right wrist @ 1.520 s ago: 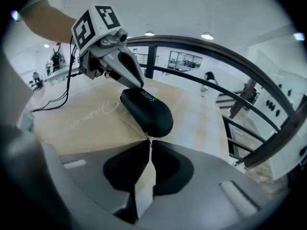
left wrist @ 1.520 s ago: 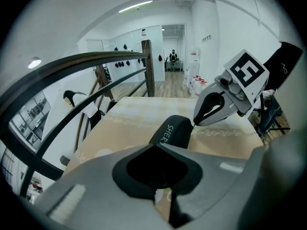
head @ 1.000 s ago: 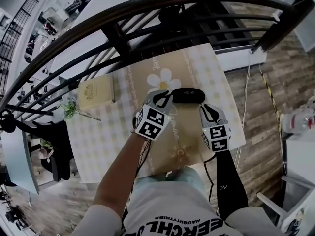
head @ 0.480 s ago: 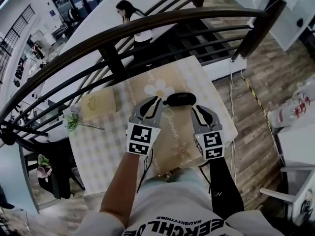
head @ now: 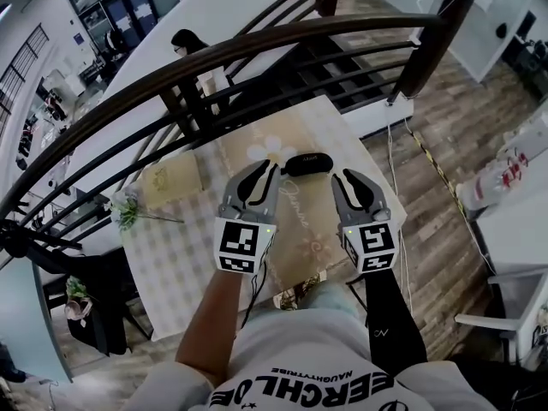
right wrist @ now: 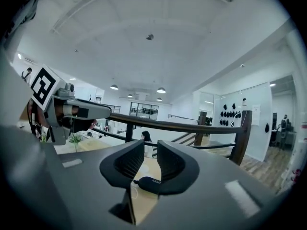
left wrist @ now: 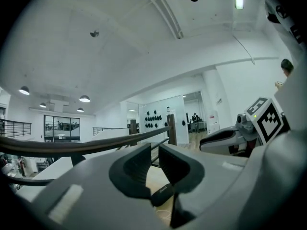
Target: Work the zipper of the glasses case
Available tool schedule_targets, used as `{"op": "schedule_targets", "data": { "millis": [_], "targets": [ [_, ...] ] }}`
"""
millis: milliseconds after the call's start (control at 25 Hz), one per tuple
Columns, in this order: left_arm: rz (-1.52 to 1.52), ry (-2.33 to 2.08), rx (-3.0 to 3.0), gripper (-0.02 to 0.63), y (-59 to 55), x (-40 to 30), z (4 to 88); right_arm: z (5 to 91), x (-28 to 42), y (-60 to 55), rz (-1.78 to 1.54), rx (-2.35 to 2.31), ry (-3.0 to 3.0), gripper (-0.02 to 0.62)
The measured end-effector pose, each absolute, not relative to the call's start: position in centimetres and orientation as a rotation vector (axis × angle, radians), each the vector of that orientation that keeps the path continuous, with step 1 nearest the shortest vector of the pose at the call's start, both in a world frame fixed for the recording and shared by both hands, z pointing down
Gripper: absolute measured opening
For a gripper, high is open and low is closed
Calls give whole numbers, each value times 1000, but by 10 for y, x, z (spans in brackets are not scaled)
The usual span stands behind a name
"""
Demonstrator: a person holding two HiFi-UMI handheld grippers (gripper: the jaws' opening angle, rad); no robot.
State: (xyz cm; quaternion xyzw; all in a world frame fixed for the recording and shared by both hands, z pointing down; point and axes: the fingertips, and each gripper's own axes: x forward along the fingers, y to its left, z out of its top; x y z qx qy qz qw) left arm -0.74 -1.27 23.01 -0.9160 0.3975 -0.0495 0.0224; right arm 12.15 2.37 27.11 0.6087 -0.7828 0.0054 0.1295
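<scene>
My left hand-held gripper empty, narrow gap, right hand-held gripper empty, jaws just been opening, both above the surface, I see glasses case near its far edge.

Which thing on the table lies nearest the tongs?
The black oval glasses case, seen between their tips; the beige flat box and green sprig lie far left.

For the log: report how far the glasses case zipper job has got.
Done: cannot tell; the glasses case lies closed on the table, zipper unreadable. In hand: nothing; the left gripper is open and empty, clear of it, the right gripper too, its jaws just opening. Left: possibly the whole zipper run.
</scene>
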Motion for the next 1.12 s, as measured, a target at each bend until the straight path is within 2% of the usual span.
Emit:
{"op": "schedule_targets", "data": {
  "millis": [520, 1120],
  "targets": [
    [-116, 1239, -2773, 176, 9, -30, 207, 238, 113, 40, -69, 1785, -2330, 150],
    [-39, 1303, -2747, 219, 5, -43, 188, 228, 106, 31, -87, 1791, -2382, 152]
  ]
}}
